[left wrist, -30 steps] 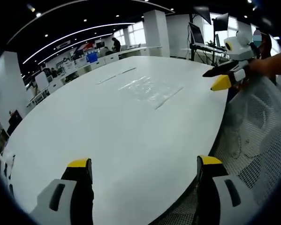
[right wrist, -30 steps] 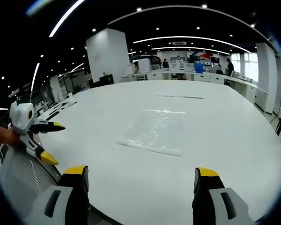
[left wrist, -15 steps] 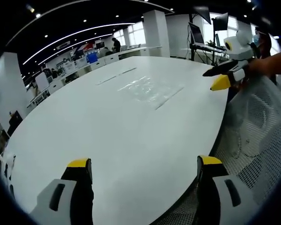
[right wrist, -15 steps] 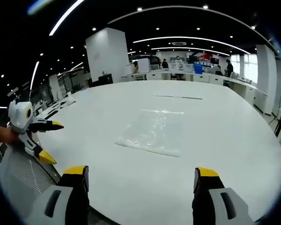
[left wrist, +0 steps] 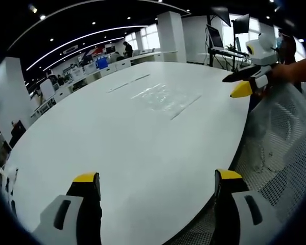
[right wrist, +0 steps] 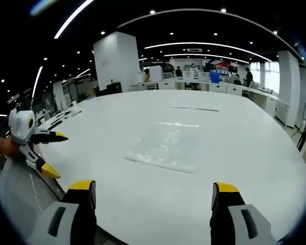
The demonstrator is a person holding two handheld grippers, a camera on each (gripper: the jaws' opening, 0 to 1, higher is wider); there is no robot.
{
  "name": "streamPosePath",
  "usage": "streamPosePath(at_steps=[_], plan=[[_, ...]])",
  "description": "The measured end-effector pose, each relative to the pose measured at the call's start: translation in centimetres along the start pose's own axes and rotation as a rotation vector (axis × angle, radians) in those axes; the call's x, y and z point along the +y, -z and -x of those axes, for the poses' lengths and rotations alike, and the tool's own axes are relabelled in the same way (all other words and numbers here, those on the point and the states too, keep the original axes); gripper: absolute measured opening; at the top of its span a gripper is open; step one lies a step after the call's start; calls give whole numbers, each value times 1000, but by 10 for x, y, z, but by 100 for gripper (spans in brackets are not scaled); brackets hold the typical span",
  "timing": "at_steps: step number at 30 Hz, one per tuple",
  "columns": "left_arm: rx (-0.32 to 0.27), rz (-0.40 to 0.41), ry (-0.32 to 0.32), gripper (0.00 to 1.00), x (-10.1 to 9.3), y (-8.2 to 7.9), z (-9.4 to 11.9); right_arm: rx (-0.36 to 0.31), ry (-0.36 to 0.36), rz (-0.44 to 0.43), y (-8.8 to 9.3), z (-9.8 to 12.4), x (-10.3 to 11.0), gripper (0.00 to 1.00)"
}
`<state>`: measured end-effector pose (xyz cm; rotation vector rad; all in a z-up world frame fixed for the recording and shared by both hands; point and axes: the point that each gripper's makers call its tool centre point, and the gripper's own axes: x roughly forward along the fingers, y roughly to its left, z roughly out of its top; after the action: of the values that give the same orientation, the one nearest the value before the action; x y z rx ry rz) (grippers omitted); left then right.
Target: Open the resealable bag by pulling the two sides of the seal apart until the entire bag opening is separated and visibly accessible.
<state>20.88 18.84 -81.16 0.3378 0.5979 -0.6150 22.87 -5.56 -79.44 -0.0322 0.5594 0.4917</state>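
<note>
A clear resealable bag (right wrist: 165,146) lies flat on the white table (right wrist: 244,168), its seal edge nearest me in the right gripper view. In the left gripper view the same bag (left wrist: 161,99) lies far off on the table. My right gripper (right wrist: 151,190) hangs open over the near table edge, well short of the bag, and it also shows as the gripper at the upper right (left wrist: 243,84), open and held by a hand. My left gripper (left wrist: 158,179) is open with nothing between its jaws, and shows again at the left (right wrist: 51,153), open.
A mesh chair back (left wrist: 283,148) stands by the table's edge at the right of the left gripper view. A thin clear strip (right wrist: 193,107) lies on the table beyond the bag. Desks, monitors and people stand far behind in the office.
Both views have shifted very slightly with the hands. The bag has not moved and both grippers stay open.
</note>
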Motion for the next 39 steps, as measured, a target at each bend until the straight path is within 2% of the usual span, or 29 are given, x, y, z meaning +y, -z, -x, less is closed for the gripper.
streamPosePath(at_steps=[4, 8, 13, 21, 23, 26, 29, 32, 35, 38, 39], plan=[[3, -2, -2, 92, 2, 1, 0, 0, -4, 4, -1, 0, 1, 95], [12, 39, 18, 94, 2, 2, -1, 6, -20, -3, -2, -2, 5, 96], [27, -2, 30, 92, -3, 3, -1, 29, -49, 26, -1, -3, 9, 96], [54, -23, 42, 90, -4, 5, 0, 75, -113, 102, -1, -15, 11, 94], [75, -35, 49, 87, -4, 6, 0, 67, -100, 164, -8, -21, 3, 93], [68, -25, 46, 84, 0, -1, -1, 88, -120, 202, -14, -32, -3, 89], [63, -15, 54, 83, 0, -7, -4, 111, -124, 287, -21, -42, -13, 81], [63, -46, 58, 79, 0, -14, -7, 132, -138, 327, -28, -53, -18, 75], [71, -52, 59, 76, 2, -19, -11, 167, -172, 394, -32, -67, -24, 64], [75, -52, 53, 73, 5, -21, -15, 211, -174, 379, -28, -75, -27, 52], [75, -44, 50, 72, 6, -23, -16, 195, -186, 397, -31, -82, -28, 49]])
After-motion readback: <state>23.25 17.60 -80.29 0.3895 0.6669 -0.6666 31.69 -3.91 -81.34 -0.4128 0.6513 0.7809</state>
